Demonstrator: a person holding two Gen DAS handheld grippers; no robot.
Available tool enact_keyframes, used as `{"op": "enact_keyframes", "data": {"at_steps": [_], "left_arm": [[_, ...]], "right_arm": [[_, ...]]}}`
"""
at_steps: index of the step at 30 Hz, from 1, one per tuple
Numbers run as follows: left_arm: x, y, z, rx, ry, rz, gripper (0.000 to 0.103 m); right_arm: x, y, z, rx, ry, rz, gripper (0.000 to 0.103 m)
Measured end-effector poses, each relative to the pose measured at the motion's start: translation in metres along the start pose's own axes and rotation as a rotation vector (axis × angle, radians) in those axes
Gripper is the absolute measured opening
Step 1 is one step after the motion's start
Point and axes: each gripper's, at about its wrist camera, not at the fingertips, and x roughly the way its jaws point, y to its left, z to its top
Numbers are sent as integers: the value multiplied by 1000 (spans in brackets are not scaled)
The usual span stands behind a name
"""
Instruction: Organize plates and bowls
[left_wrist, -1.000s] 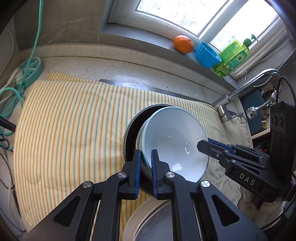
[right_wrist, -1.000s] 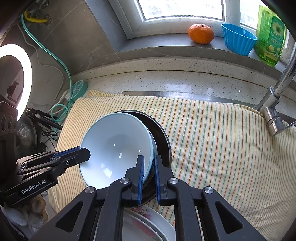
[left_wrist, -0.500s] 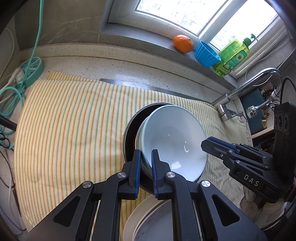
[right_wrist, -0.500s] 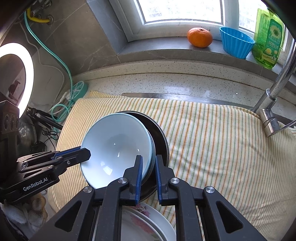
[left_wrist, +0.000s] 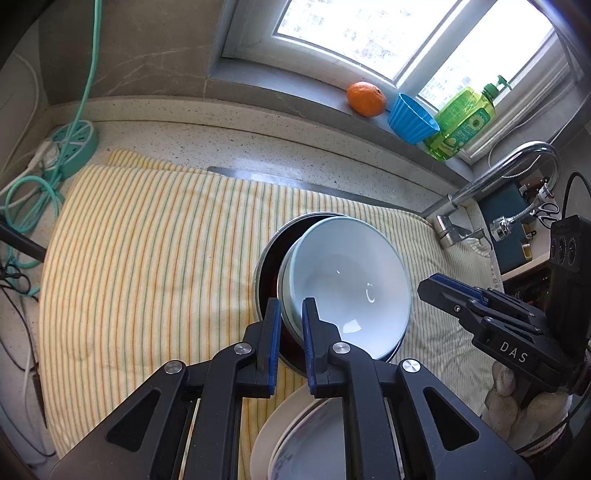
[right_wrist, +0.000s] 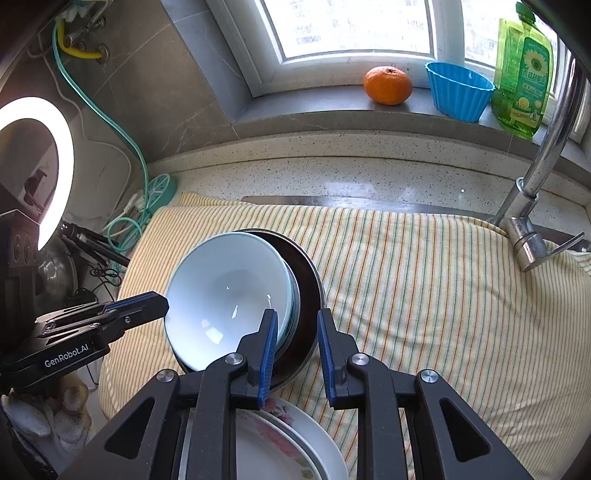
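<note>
Striped cloth (right_wrist: 424, 295) open right of bowls (right_wrist: 225, 295); faucet (right_wrist: 532, 206) blocks far right.

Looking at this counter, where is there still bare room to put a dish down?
Free: the striped cloth between the stacked bowls and the faucet, and the cloth between the bowls and the teal power strip. Bare speckled counter runs below the sill. Crowded: the near edge, where both grippers, bowls and plates bunch, and the sill beside the orange.
</note>
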Motion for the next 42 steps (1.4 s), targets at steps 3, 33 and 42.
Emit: {"op": "enact_keyframes", "data": {"at_steps": [3, 33, 42], "left_arm": [[-5, 3, 0, -7, -14, 6, 10], [-3, 33, -14, -82, 6, -45, 10], [7, 36, -2, -36, 31, -87, 10]], "right_arm": [[-6, -4, 1, 5, -23, -1, 20], [-14, -37, -21, 110, -42, -9, 33], [2, -35, -23, 191, -16, 9, 32]]}}
